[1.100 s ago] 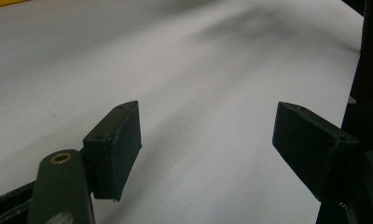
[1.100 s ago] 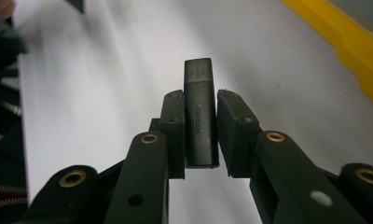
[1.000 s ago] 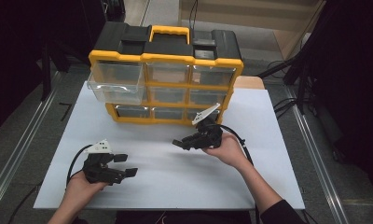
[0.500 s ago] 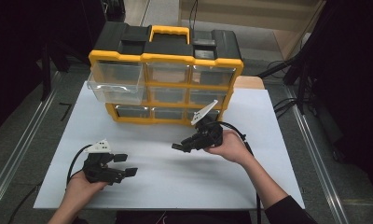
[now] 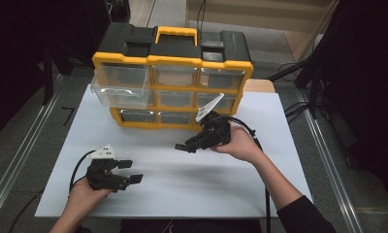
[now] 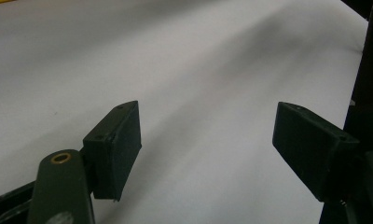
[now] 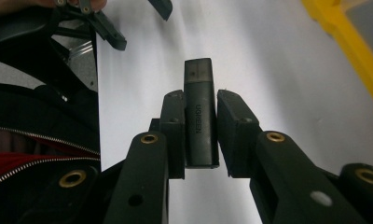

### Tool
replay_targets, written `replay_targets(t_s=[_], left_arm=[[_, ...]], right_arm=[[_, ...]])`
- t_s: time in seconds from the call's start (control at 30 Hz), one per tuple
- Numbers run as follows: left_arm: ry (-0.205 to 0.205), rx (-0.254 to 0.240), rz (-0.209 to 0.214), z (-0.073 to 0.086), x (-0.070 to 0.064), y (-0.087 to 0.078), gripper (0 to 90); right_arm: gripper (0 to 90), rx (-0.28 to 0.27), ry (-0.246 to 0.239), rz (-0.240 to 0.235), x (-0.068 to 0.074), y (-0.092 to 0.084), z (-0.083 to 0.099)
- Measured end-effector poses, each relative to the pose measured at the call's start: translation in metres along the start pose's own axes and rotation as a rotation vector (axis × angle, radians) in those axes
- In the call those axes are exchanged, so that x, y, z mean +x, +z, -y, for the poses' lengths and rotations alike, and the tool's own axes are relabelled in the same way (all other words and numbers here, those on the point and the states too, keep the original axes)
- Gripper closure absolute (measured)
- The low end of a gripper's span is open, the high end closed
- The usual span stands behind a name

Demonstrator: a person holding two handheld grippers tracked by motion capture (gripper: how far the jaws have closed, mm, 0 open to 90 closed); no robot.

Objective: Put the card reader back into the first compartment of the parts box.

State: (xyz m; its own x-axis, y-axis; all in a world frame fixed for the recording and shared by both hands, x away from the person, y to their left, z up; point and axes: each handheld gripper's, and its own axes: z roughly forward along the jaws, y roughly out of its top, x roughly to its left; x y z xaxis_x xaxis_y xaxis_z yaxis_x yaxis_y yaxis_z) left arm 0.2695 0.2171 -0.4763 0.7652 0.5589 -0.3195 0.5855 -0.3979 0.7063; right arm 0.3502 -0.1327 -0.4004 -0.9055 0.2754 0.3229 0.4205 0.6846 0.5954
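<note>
Right claw is clamped on a small dark stick-shaped adapter, both pads pressed against its long sides; "UGREEN" lettering runs along its face and the translucent cap end sticks out past the jaw tips. In the high view the right claw sits above the white desk, in front of the organizer's bottom row, jaws pointing toward the person's left, grey plate on top tilted up; the adapter itself is too small to make out there. It is clear of the desk surface, held in the air, not touching the organizer. Left claw is released: jaws stand wide apart with nothing between them, bare white desk visible through the gap in the left gripper view. It rests low at the near-left part of the desk, in the person's left hand, well apart from the right one. Yellow-and-black drawer organizer stands upright at the far side of the desk, three rows of clear drawers. Top-left drawer is pulled out past the frame; the others sit flush. Can't tell what any drawer contains.
</note>
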Motion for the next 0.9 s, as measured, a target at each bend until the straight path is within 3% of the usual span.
replay_targets(t_s=[0.33,0.5,0.9], left_arm=[[0.005,-0.013,-0.007,0.0,0.0,-0.001,25.1],[0.001,-0.005,0.0,0.0,0.0,0.0,25.1],[0.004,-0.001,0.0,0.0,0.0,0.0,25.1]], right_arm=[[70.9,-0.008,-0.002,-0.028,0.004,-0.014,-0.016],[70.9,0.01,-0.014,-0.022,0.007,-0.021,-0.024],[70.9,-0.009,-0.04,-0.02,0.014,-0.041,-0.045]])
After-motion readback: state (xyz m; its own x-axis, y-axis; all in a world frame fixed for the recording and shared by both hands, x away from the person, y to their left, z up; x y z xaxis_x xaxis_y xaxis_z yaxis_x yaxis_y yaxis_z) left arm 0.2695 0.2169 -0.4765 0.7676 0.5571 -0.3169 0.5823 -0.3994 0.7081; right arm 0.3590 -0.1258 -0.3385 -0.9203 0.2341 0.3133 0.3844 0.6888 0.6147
